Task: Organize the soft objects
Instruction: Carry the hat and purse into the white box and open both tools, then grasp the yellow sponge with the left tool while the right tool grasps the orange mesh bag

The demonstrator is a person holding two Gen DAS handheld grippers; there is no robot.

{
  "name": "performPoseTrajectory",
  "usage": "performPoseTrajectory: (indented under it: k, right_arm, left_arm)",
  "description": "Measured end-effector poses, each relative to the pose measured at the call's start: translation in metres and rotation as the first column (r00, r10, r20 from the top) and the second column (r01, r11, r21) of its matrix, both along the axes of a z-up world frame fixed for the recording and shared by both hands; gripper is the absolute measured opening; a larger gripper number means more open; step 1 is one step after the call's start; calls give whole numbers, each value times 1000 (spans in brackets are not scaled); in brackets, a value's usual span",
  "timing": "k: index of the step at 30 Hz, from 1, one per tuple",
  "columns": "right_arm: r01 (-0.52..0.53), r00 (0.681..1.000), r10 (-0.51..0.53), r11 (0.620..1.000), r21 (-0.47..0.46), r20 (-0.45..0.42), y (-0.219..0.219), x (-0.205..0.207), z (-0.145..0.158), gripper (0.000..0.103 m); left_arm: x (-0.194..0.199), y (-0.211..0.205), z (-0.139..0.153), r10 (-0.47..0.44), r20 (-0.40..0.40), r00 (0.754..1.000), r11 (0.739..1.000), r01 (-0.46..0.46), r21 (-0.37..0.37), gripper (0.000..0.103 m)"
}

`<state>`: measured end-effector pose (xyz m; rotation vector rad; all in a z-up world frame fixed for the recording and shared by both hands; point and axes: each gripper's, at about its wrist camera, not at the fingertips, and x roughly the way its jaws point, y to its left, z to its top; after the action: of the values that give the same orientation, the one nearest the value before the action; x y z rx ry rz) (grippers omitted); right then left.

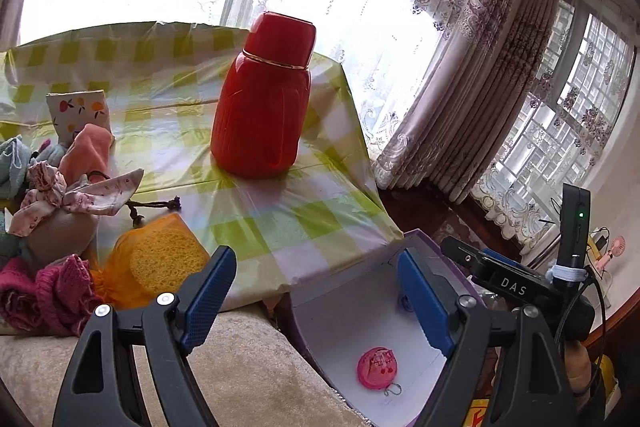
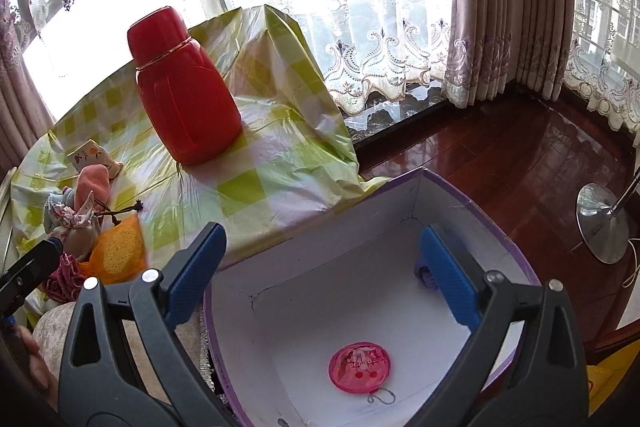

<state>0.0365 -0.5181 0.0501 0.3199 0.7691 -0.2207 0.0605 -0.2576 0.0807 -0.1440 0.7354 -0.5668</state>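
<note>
Sorting looks to be between picks: the white-lined box with a purple rim (image 2: 472,205), in the lower centre of the right wrist view, already holds a round pink pouch with a short chain (image 2: 359,367) on its floor, while the rest of the soft things wait in a heap at the left edge of both views. The right gripper (image 2: 320,275) hangs over the box with its blue pads spread wide and nothing between them; the left gripper (image 1: 320,301), at the bottom of its own view, is likewise gaping and empty, straddling the corner of the checked plastic tablecloth (image 1: 280,223) and the box's near wall. By my reading the next move is a reach to the pile at lower left, where the orange mesh-wrapped sponge (image 1: 160,255) lies nearest, with the magenta knitted cloth (image 1: 44,291) and the floral-bowed brown pouch (image 1: 60,223) just beside it; each will squash, so a deep, central pinch seems wise. The red flask (image 1: 264,99) stands upright mid-table and is hardly soft. A small purple item (image 2: 423,275) in the box is half hidden behind the right pad, and the pile's far members are cut off at the frame edge.
</note>
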Motion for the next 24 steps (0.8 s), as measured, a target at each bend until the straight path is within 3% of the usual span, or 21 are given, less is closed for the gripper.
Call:
performPoseTrajectory:
  k: [3, 8, 14, 24]
  right_arm:
    - [-30, 999, 30, 999, 20, -12, 9, 2, 2, 98]
    - [-87, 996, 88, 996, 31, -22, 33, 5, 0, 98]
    - [-191, 981, 193, 978, 79, -16, 66, 10, -2, 98]
    - [-343, 934, 348, 937, 68, -77, 136, 28, -13, 98]
  left_arm:
    - [-4, 14, 2, 33, 15, 999, 998, -34, 45, 84]
    - [-1, 51, -9, 161, -53, 986, 982, -154, 109, 84]
    - [-6, 103, -14, 327, -51, 944, 937, -317, 148, 84]
    - [-16, 198, -28, 503, -83, 860, 862, -493, 113, 84]
